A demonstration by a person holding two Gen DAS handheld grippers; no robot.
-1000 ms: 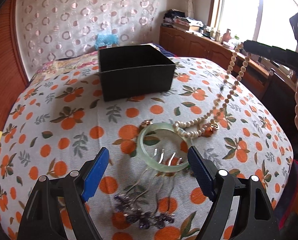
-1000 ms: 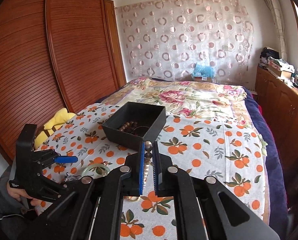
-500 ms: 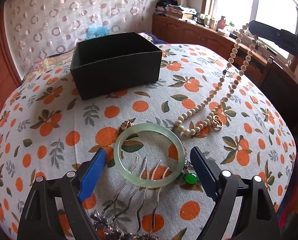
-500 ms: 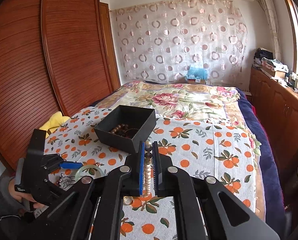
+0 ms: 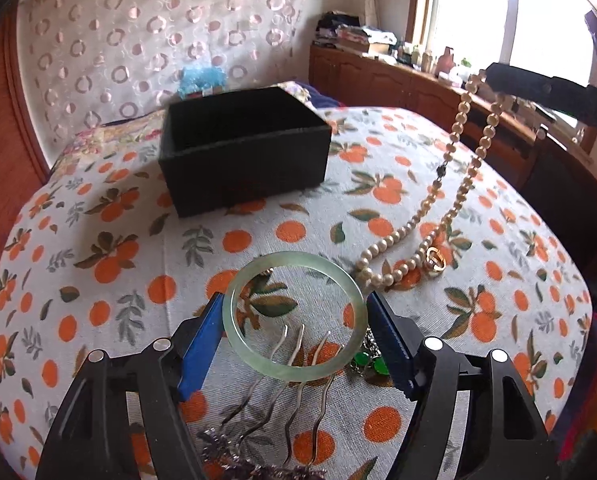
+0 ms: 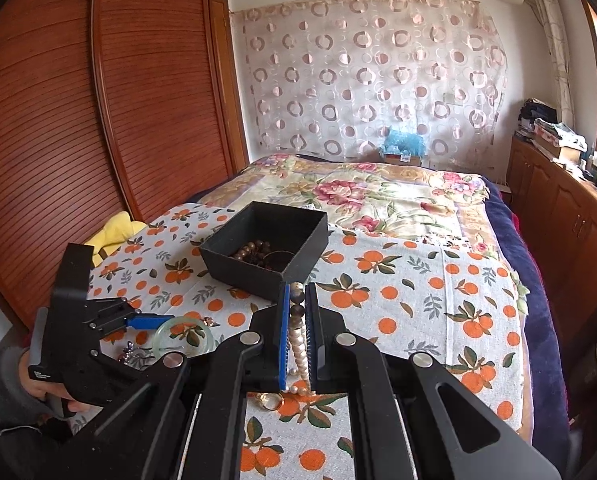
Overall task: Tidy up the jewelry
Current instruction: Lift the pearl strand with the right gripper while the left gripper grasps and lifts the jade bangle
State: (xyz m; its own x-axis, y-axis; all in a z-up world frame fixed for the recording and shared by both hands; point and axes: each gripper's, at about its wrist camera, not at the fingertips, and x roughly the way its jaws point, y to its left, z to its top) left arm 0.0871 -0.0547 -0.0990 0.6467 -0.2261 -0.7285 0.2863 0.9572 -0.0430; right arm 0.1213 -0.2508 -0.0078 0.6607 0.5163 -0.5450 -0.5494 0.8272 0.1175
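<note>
Orange-print cloth (image 5: 98, 264), floral bedspread (image 6: 378, 200), wooden wardrobe (image 6: 98, 120)

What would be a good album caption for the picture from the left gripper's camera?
Left gripper closing around a pale green bangle on an orange-print cloth, black box behind, pearl necklace lifted at right.

Orange-print cloth (image 6: 418, 292) covers bed's near end; floral quilt (image 6: 350, 196) beyond. Yellow cushion (image 6: 116, 230) at bed's left edge, by wooden wardrobe (image 6: 98, 120). Circle-patterned curtain (image 6: 370, 72) behind.
</note>
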